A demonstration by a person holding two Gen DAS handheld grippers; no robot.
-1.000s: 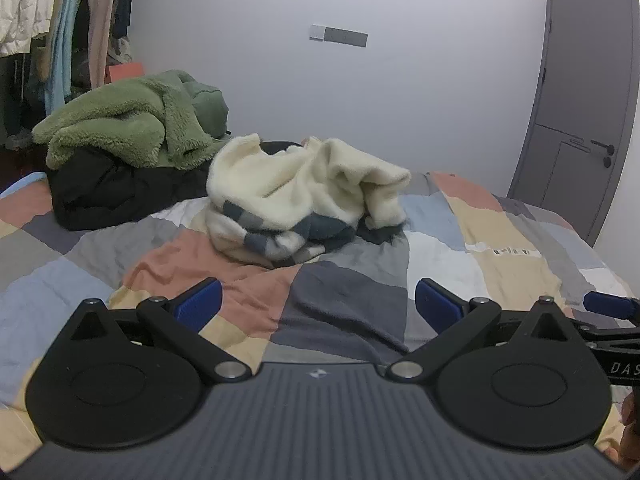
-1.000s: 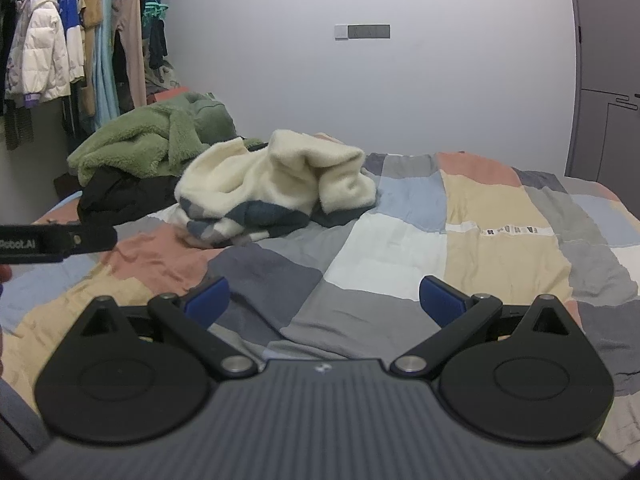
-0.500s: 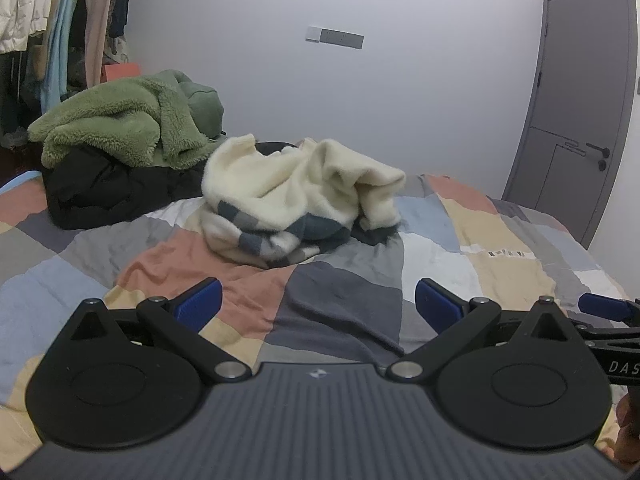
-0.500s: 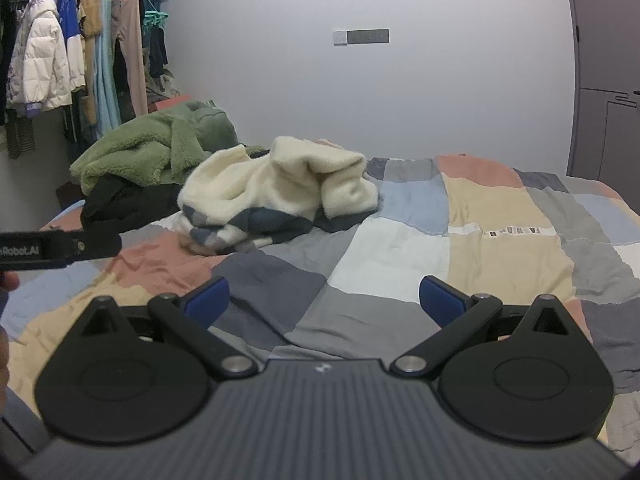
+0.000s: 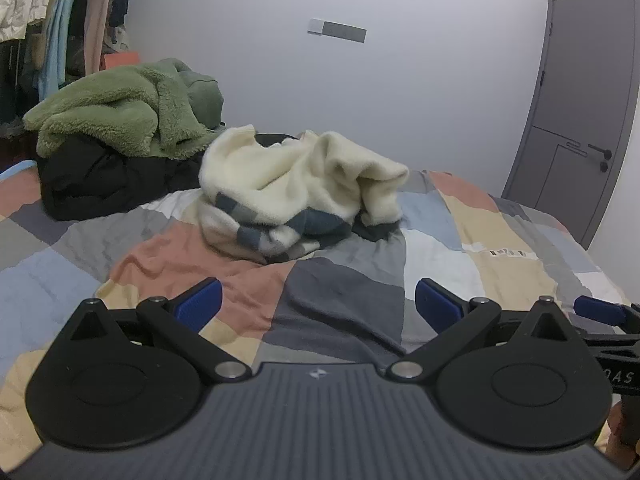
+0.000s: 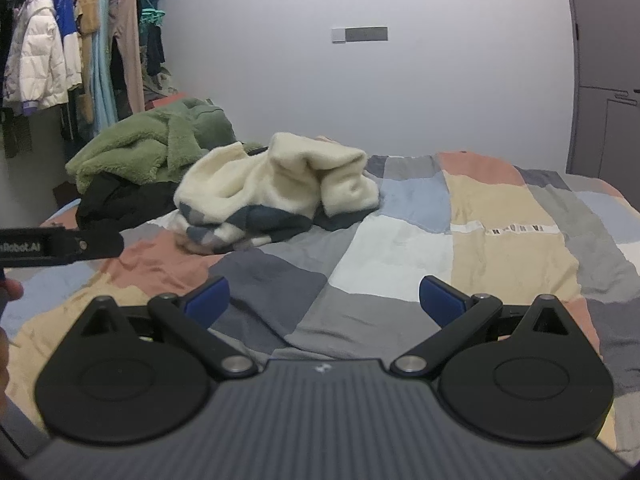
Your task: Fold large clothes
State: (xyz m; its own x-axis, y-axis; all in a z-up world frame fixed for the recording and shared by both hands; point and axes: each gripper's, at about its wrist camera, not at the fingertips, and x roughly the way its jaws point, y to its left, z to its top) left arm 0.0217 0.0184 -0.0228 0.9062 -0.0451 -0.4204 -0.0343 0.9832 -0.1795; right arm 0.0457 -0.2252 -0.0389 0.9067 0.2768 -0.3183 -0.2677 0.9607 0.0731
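A bedroom with a pale wall, a grey door [image 5: 576, 128] and a clothes rail [image 6: 60, 40] in the far left corner; a patchwork quilt [image 5: 340, 300] covers the bed. The cream fleece garment [image 5: 296, 188] with blue-grey check lies crumpled near the middle of the bed, toward its far left. It is bunched into a heap with no clear long axis, so it likely needs spreading flat first. Behind it, at the far left edge, a green fleece [image 5: 116, 116] sits on a black garment [image 5: 96, 180]. Left gripper [image 5: 316, 306] and right gripper [image 6: 324, 300] hover side by side over the near edge, jaws spread wide, empty, both aimed at the heap, seemingly set for a two-handed pickup.
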